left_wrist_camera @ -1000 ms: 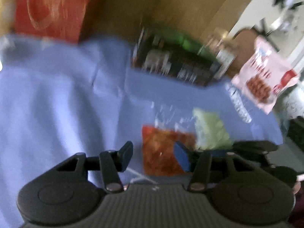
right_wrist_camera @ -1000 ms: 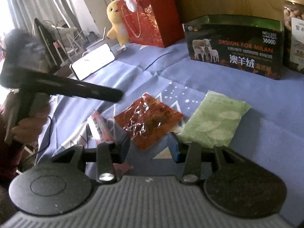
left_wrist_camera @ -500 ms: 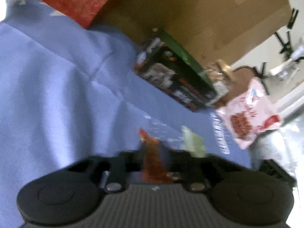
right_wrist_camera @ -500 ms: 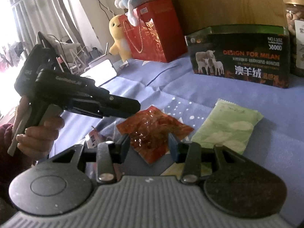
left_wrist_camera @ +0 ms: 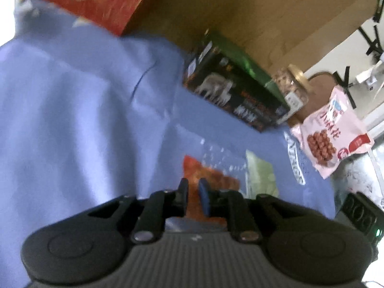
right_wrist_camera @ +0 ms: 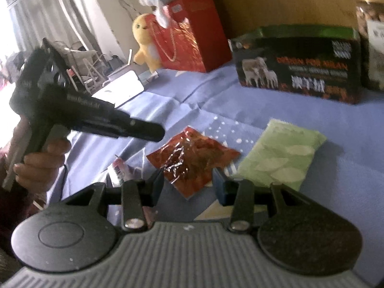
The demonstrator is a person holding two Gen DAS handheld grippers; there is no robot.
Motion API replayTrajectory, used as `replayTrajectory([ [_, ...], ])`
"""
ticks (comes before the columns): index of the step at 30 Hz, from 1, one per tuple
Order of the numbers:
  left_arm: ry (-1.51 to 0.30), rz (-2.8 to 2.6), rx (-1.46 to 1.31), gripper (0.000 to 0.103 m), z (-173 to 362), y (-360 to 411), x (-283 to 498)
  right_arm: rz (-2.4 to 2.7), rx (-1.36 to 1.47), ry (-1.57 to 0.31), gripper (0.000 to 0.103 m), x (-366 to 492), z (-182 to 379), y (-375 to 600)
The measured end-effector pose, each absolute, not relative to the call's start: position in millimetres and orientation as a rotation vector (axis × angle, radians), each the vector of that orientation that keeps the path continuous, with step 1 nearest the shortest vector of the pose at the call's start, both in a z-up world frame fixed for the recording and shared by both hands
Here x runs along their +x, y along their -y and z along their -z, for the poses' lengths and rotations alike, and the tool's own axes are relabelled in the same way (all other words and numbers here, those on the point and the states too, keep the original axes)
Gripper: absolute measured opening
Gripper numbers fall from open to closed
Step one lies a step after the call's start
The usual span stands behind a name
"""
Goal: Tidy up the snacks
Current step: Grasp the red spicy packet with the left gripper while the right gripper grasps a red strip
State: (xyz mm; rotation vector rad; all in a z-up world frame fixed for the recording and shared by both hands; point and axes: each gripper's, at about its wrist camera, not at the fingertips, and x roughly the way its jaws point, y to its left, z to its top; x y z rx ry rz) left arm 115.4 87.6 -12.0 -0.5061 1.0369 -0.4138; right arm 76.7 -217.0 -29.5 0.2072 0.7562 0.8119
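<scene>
A red foil snack packet (right_wrist_camera: 192, 158) lies on the blue cloth, with a pale green packet (right_wrist_camera: 280, 156) to its right. My left gripper (left_wrist_camera: 193, 190) has its fingers nearly closed with nothing between them; in the right wrist view it hovers above the cloth to the left of the red packet (left_wrist_camera: 208, 180). My right gripper (right_wrist_camera: 188, 183) is open, its fingers either side of the red packet's near edge. A small white and pink sachet (right_wrist_camera: 118, 171) lies by its left finger.
A dark box with sheep pictures (right_wrist_camera: 297, 76) stands at the back, a nut jar (right_wrist_camera: 372, 36) to its right, a red gift bag (right_wrist_camera: 189, 40) and plush toys to its left. A pink snack bag (left_wrist_camera: 331, 129) hangs off the cloth's right side.
My left gripper has shut from open and lifted, moving over toward the red packet. My right gripper has edged closer to the red packet and stays open.
</scene>
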Motion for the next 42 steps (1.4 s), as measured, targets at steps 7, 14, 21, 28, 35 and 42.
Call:
replayTrajectory([
  [7,-1.136,0.556,-0.68,0.011,39.4,-88.6,126.1,-0.796,0.429,-0.887,0.04,91.4,36.8,244.6],
  [14,-1.138,0.573,-0.737,0.006,51.4,-84.3,130.8,-0.748,0.69,-0.985,0.028,101.6,53.0,277.0],
  [21,-1.127,0.566,-0.701,0.006,47.6,-81.5,129.5,-0.719,0.681,-0.928,0.031,103.1,50.7,258.2],
  [28,-1.1,0.558,-0.637,0.006,41.5,-77.1,125.1,-0.747,0.631,-0.888,0.019,103.9,52.6,257.3],
  [35,-1.094,0.556,-0.647,0.006,42.5,-78.9,124.8,-0.775,0.603,-0.865,0.035,101.4,46.9,244.9],
  [42,-1.064,0.549,-0.627,0.017,35.8,-80.5,120.1,-0.782,0.605,-0.878,0.016,106.4,53.0,239.7],
])
